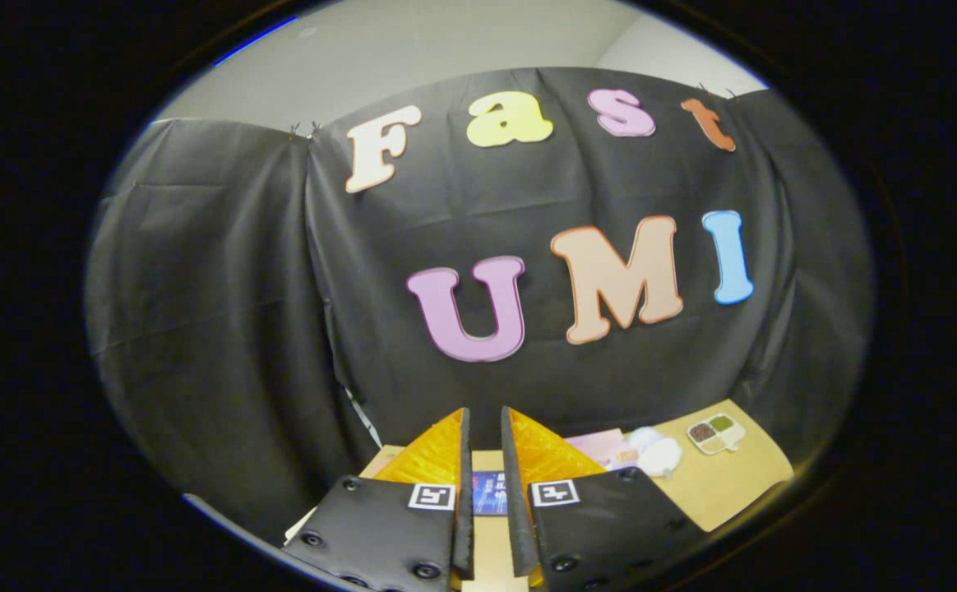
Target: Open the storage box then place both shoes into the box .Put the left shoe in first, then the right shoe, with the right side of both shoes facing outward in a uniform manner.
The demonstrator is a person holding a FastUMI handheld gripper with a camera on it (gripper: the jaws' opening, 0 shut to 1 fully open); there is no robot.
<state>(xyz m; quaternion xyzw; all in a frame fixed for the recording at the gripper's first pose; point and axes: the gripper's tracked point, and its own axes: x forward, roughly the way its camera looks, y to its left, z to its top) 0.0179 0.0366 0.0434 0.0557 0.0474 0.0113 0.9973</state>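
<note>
My claw [485, 423] hangs above the tan table [725, 485] with its two orange fingers [433, 452] a narrow gap apart, gripping nothing. A blue card [489, 492] lies below between them. Off right sit a white bundle [659, 452] and a small divided dish [716, 432].

One tool [485, 419], two fingers [433, 456], narrow gap, nothing between them. One worktop [725, 485]. One divided dish [716, 433], three compartments. One white bundle [658, 450]. One pink sheet [598, 446]. One blue card [489, 492], between the fingers' bases.
</note>
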